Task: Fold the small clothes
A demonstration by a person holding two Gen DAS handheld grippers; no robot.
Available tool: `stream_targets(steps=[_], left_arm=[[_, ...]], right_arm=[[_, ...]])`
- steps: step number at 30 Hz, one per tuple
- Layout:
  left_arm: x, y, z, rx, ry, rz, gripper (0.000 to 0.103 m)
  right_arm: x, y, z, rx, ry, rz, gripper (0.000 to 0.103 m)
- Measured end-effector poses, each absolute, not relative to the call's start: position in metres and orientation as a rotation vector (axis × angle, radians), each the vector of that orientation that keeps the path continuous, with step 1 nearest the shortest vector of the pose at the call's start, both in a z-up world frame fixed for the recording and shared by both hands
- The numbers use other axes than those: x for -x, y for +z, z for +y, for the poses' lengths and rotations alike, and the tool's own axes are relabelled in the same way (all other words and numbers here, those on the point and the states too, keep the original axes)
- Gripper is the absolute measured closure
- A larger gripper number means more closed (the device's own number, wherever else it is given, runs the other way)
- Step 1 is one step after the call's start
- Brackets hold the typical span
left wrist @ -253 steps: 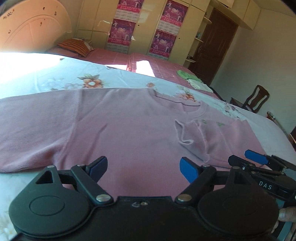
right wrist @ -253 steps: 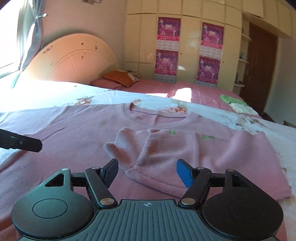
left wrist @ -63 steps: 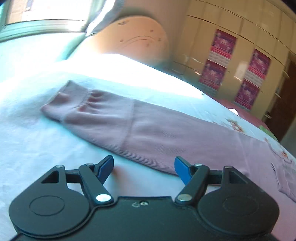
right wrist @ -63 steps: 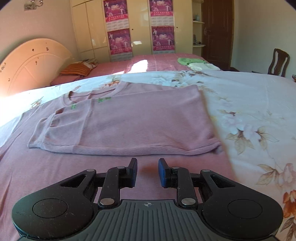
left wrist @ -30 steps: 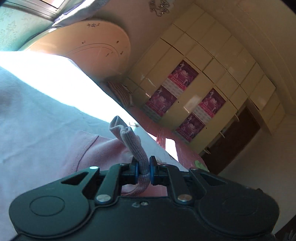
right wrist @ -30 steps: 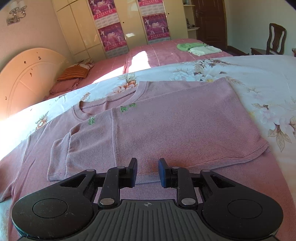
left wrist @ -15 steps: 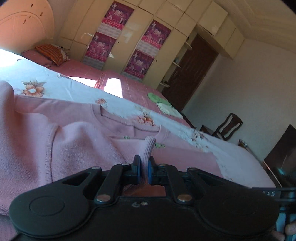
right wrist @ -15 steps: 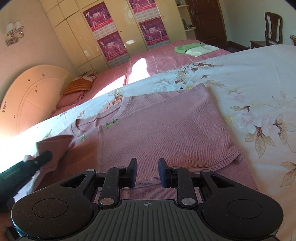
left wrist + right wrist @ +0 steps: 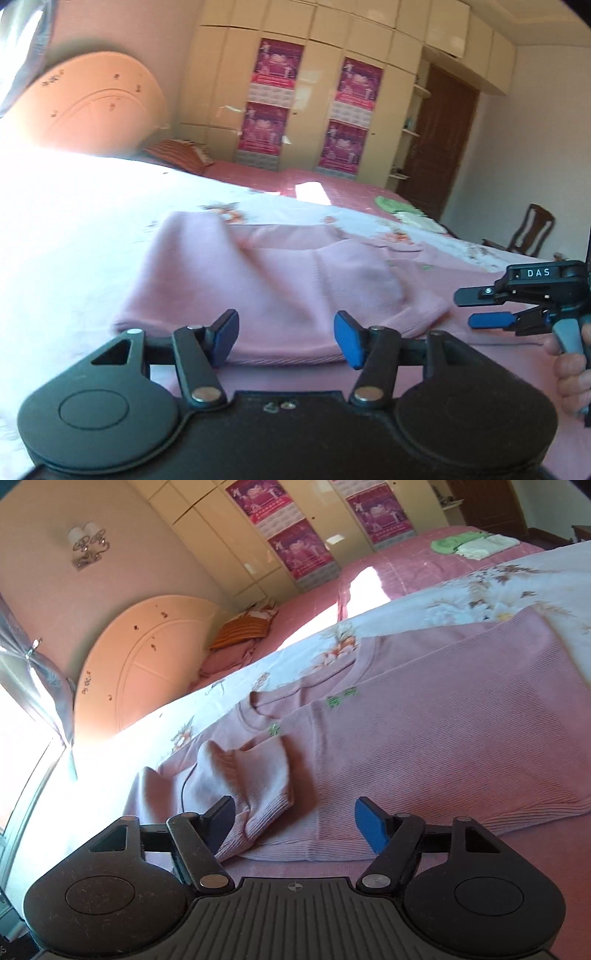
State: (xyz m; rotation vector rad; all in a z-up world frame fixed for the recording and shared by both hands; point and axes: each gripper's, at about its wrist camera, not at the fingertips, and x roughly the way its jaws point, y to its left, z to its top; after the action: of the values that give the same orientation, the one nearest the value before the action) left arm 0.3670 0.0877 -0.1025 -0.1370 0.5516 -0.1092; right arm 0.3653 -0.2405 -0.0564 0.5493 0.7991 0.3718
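Note:
A pink knit sweater (image 9: 443,738) lies flat on the floral bedsheet (image 9: 498,579), its right sleeve folded across the body. The left sleeve (image 9: 280,291) now lies folded over the body too, its ribbed cuff (image 9: 255,812) loosely crumpled. My left gripper (image 9: 286,338) is open and empty, just in front of the folded sleeve. My right gripper (image 9: 295,818) is open and empty, low over the sweater next to the cuff. It also shows at the right of the left wrist view (image 9: 484,310).
A second bed with a pink cover (image 9: 258,173) lies behind, with a striped pillow (image 9: 177,155) and folded green and white cloths (image 9: 469,544). A rounded headboard (image 9: 85,107), wardrobes with posters (image 9: 269,107), a door (image 9: 439,144) and a wooden chair (image 9: 532,232) stand beyond.
My left gripper has let go of the left sleeve cuff, which now lies on the sweater body, and has drawn back open. My right gripper has opened and moved left toward the cuff.

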Motion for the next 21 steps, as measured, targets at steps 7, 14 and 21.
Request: stream_targets(steps=[7, 14, 21], left_arm=[[-0.379, -0.116, 0.131, 0.133, -0.033, 0.667, 0.049], [-0.395, -0.112, 0.13, 0.112, -0.016, 0.623, 0.075], [-0.396, -0.116, 0.125, 0.083, -0.042, 0.652, 0.085]], right_arm=[[-0.396, -0.06, -0.204, -0.404, 0.37, 0.821, 0.098], [-0.355, 0.003, -0.227, -0.256, 0.296, 0.538, 0.098], [-0.355, -0.056, -0.259, -0.201, 0.173, 0.707, 0.098]])
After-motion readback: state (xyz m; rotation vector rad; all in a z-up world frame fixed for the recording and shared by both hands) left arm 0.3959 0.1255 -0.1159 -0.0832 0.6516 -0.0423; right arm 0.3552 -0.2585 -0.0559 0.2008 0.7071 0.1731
